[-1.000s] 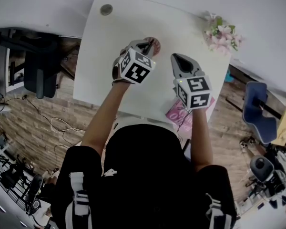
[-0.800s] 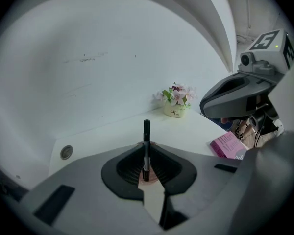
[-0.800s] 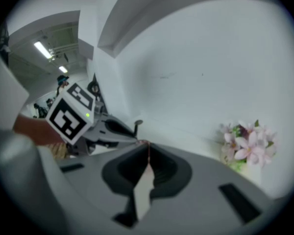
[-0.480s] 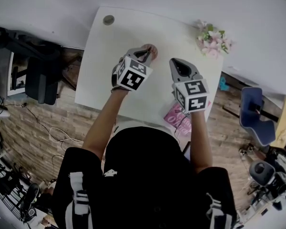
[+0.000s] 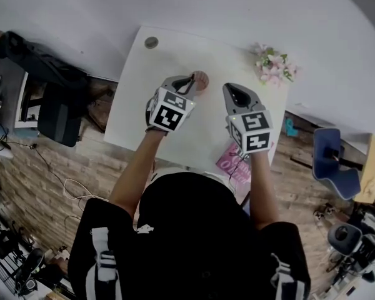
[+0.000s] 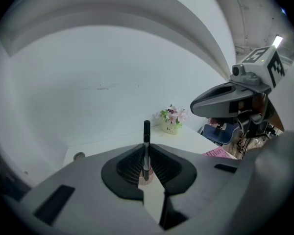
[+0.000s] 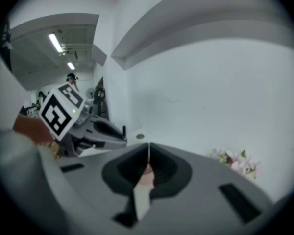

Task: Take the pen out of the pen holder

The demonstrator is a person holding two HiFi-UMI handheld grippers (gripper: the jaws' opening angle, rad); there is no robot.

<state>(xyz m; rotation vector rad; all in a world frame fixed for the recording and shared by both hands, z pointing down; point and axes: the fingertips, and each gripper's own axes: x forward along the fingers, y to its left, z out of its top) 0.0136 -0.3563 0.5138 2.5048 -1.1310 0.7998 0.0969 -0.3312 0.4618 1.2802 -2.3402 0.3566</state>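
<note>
A pink booklet point(image 5: 233, 162) lies at the near right edge of the white surface point(image 5: 144, 99), partly under the person's right arm. Above the surface, the left gripper point(image 5: 190, 80) is pinching a black pen point(image 6: 146, 143). The pen stands upright between the pads, with its top well above the fingertips. Its lower end shows against a pinkish patch in the gap below, and I cannot tell whether it is clear of the pen holder. The right gripper point(image 5: 232, 91) hangs beside the left one. Its jaws are pressed together with only a thin slit between them and nothing in it. The round pinkish pen holder point(image 5: 202, 80) stands near the middle of the surface, just beyond the tip of the left gripper. Farther off, a small pot of pink flowers point(image 5: 272, 64) sits at the far right corner. A round cable port point(image 5: 151, 42) is set near the far left corner.
</note>
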